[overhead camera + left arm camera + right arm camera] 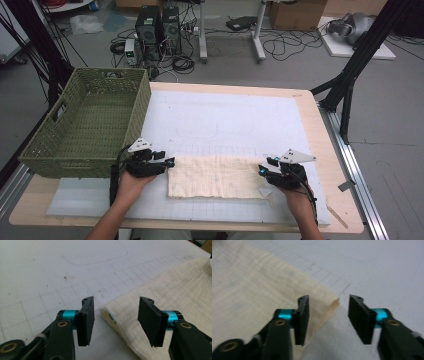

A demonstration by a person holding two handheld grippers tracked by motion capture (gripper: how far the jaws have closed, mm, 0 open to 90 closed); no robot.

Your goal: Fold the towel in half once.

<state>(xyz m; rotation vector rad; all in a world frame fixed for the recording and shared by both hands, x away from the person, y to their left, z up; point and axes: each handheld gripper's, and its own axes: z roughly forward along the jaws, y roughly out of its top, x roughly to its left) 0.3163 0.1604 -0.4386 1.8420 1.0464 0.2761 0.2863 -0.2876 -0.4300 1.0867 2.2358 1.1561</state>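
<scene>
A: What is laid on the table [320,125]?

B: A cream cloth [216,176] is spread flat on the white mat [225,120], near the front edge. A green woven basket [85,122] is set at the far left, overhanging the table's left side.

A: Where are the grippers placed?

B: The left gripper [167,163] is held at the cloth's left edge, the right gripper [261,170] at its right edge. Each is carried in a hand [131,186] coming in from the bottom.

A: How are the jaws set?

B: Both pairs are spread apart, with nothing clamped. In the left gripper view, a folded corner of the cloth [170,302] is seen between the jaws of the left gripper [116,322], untouched by either. In the right gripper view, the cloth's edge [257,287] is seen curled up slightly in the gap of the right gripper [328,321], just beside the left jaw.

A: Is that edge touched?

B: That cannot be told; the picture is blurred.
</scene>
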